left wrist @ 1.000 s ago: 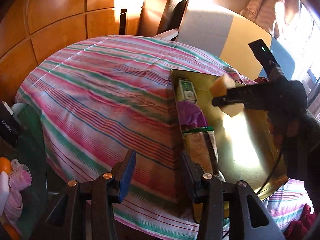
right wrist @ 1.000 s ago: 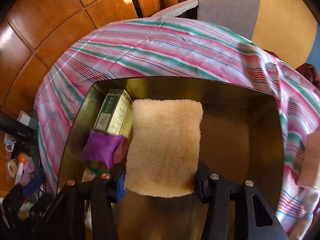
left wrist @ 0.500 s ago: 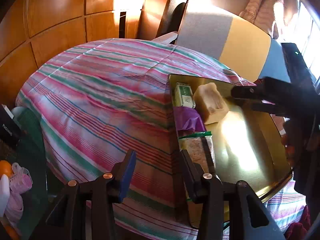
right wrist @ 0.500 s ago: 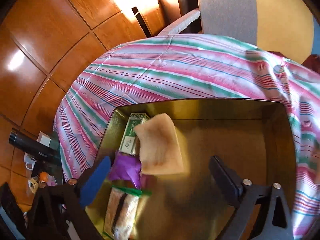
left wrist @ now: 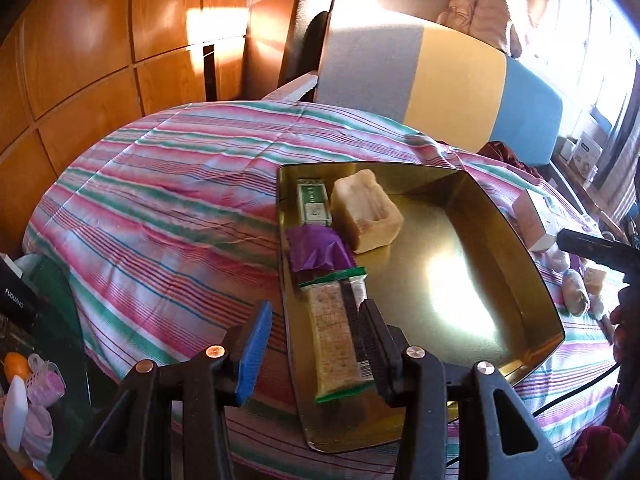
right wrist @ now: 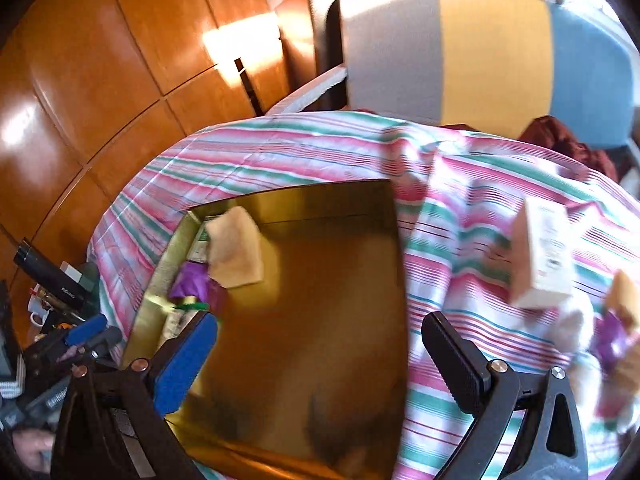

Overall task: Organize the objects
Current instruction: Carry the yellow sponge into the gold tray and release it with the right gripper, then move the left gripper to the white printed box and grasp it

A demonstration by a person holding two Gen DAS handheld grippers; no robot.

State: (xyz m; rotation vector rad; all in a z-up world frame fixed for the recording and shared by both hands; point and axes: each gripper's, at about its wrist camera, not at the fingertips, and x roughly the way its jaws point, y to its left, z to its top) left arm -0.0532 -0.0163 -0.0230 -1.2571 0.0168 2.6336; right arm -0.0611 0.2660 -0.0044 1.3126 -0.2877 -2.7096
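Observation:
A gold tray [left wrist: 500, 240] lies on the striped bedspread [left wrist: 168, 208]. Along its left wall sit a green box [left wrist: 314, 202], a tan sponge [left wrist: 366, 212], a crumpled purple wrapper [left wrist: 318, 250] and a cracker packet [left wrist: 334, 332]. My left gripper [left wrist: 312, 350] hovers over the tray's near left rim. Its jaws are partly open and the pads press on nothing. My right gripper [right wrist: 320, 354] stands wide open and empty above the tray's [right wrist: 320, 320] near right part, well back from the sponge [right wrist: 236, 248].
A cream box [right wrist: 540, 256] and several small loose items [right wrist: 612, 340] lie on the bedspread right of the tray. A grey, yellow and blue padded chair [left wrist: 440, 80] stands behind. At the left a low table [left wrist: 60, 320] carries a black cylinder [right wrist: 52, 276] and clutter.
My right gripper opened and let go of the sponge, which now rests in the tray beside the green box. It then drew back to the right. My left gripper shifted slightly.

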